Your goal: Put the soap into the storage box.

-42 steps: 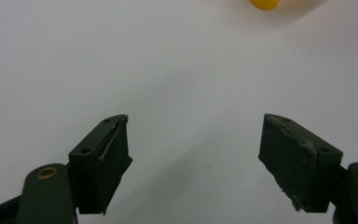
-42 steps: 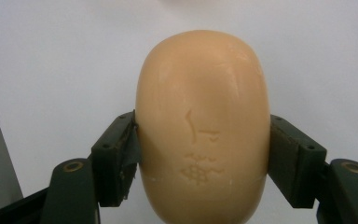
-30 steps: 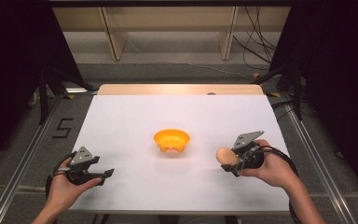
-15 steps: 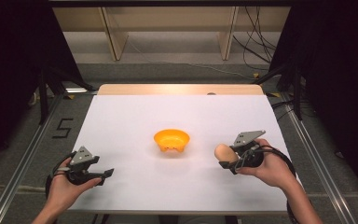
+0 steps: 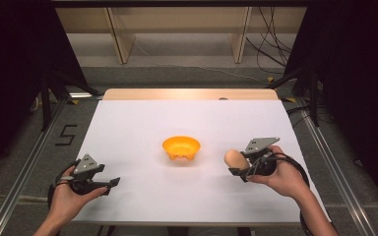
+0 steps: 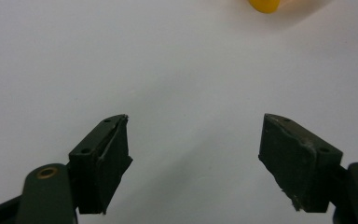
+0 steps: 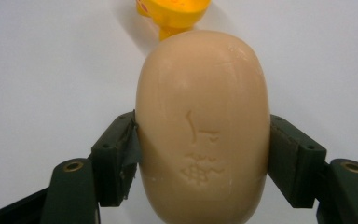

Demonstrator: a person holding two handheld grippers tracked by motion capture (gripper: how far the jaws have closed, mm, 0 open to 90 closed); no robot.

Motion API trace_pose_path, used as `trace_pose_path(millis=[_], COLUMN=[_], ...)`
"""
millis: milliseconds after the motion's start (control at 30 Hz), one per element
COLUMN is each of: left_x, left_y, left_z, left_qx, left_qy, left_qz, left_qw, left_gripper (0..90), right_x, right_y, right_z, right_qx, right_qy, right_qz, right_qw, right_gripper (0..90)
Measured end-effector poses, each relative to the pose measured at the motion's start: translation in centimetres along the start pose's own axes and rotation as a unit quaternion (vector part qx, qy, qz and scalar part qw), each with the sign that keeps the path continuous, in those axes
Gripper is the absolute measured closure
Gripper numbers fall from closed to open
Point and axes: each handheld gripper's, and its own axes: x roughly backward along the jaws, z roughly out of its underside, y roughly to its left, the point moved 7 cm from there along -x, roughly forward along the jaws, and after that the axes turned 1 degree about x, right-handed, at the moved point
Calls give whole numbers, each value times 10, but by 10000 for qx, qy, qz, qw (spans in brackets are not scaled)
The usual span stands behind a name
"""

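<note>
Right gripper view: a tan, egg-shaped bar of soap (image 7: 202,126), smooth and matte, pinched at its lower half between the two black pads (image 7: 121,161) of the right gripper (image 7: 200,158), jaws roughly half spread and pressed flat against its sides. Faint embossed marks on the facing side (a curved stroke above a small cluster of dots), plus a few pale scuffs near the top. Rounded upper end pointing toward the orange bowl (image 7: 175,13) beyond it. High view: same soap (image 5: 235,159) at the tip of the right gripper (image 5: 237,166), low over the white table (image 5: 142,123), just right of the orange bowl (image 5: 181,147) and apart from it; right hand (image 5: 275,174) wrapped around the tool. Left gripper (image 5: 109,184) resting near the front left edge, well apart from the bowl. Left gripper view: jaws spread wide, nothing between them but bare white surface.
</note>
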Motion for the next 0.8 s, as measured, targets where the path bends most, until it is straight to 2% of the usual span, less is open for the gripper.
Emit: trace_pose_path(millis=[167, 200, 333, 400, 433, 500, 567, 800], left_x=[0, 0, 0, 0, 0, 0, 0, 0], left_y=[0, 1, 0, 1, 0, 1, 1, 0], left_z=[0, 0, 0, 0, 0, 0, 0, 0], left_qx=[11, -73, -56, -58, 1, -32, -81, -49], left_qy=[2, 16, -11, -2, -5, 27, 17, -16], left_qz=[7, -20, 0, -12, 0, -25, -27, 2], left_qw=[10000, 10000, 10000, 10000, 10000, 10000, 10000, 10000], left_gripper=[234, 235, 234, 235, 235, 235, 235, 235], right_x=[0, 0, -2, -2, -2, -2, -2, -3], right_y=[1, 0, 0, 1, 1, -1, 0, 1], right_z=[-2, -2, -5, -6, -7, -7, -8, -11], right_qx=[-45, 9, -5, -85, -71, 34, 24, -3], right_qy=[-14, -25, -125, -109, -133, -109, -125, -178], right_qz=[-40, -36, 59, 30, 26, 33, 42, 57], right_qw=[10000, 10000, 9999, 9999, 9999, 9999, 9999, 9998], right_gripper=[334, 334, 334, 334, 333, 333, 334, 334])
